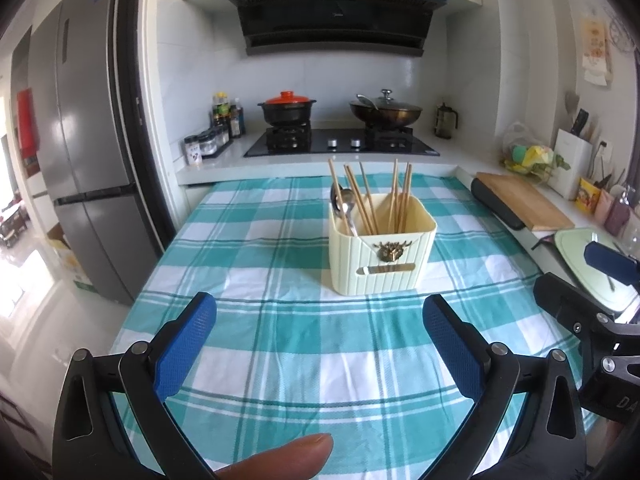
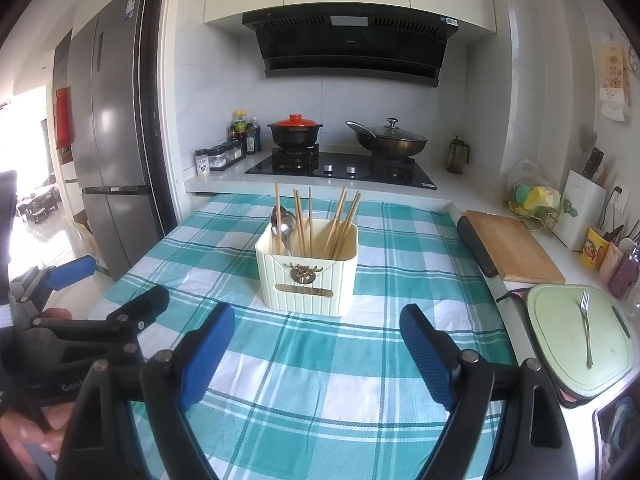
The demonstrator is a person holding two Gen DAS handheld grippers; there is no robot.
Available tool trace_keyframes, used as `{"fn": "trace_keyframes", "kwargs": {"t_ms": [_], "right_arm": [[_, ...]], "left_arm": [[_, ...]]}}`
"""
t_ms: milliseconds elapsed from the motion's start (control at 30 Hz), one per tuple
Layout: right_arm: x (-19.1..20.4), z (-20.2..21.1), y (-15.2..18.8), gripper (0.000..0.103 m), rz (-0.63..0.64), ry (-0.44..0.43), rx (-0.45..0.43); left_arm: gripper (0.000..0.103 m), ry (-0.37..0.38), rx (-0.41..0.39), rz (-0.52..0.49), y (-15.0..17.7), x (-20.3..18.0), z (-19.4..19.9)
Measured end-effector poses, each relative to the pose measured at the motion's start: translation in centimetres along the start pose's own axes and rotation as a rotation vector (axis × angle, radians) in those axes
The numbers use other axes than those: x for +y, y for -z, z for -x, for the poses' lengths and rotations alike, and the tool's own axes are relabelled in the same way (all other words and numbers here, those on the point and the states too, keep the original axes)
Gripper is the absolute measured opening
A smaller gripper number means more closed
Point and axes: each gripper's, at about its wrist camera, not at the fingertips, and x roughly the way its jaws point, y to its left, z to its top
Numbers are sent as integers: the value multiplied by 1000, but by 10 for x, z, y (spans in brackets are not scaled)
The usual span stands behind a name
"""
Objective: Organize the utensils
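I'm hovering both grippers over the tablecloth (image 1: pixel 280 360): left gripper (image 1: pixel 320 340) w/ fingers spread, empty; right gripper (image 2: pixel 318 350) likewise. Holder (image 2: pixel 307 270) is keeping chopsticks (image 2: pixel 340 220) & spoons (image 2: pixel 283 222) upright.

White tiled wall (image 2: pixel 208 92) backs a black range hood (image 2: pixel 352 46). Grey refrigerator (image 1: pixel 88 152) stands left. Daylight enters far left.

I see a woven checked cloth (image 2: pixel 320 380), a ribbed matt plastic holder (image 2: pixel 308 276) with wooden chopsticks (image 2: pixel 340 220) and shiny metal spoons (image 2: pixel 285 226), textured blue pads (image 2: pixel 428 360), and a steel fork (image 2: pixel 586 328).
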Motion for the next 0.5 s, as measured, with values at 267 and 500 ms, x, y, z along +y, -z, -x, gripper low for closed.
{"fn": "trace_keyframes", "kwargs": {"t_ms": [267,500], "right_arm": [[2,2,-2,86,2,-7,10],[4,3,-3,87,7,5,16]], "left_arm": [[103,3,2,9,0,1,1],[103,-4,0,32,-1,6,1]]}}
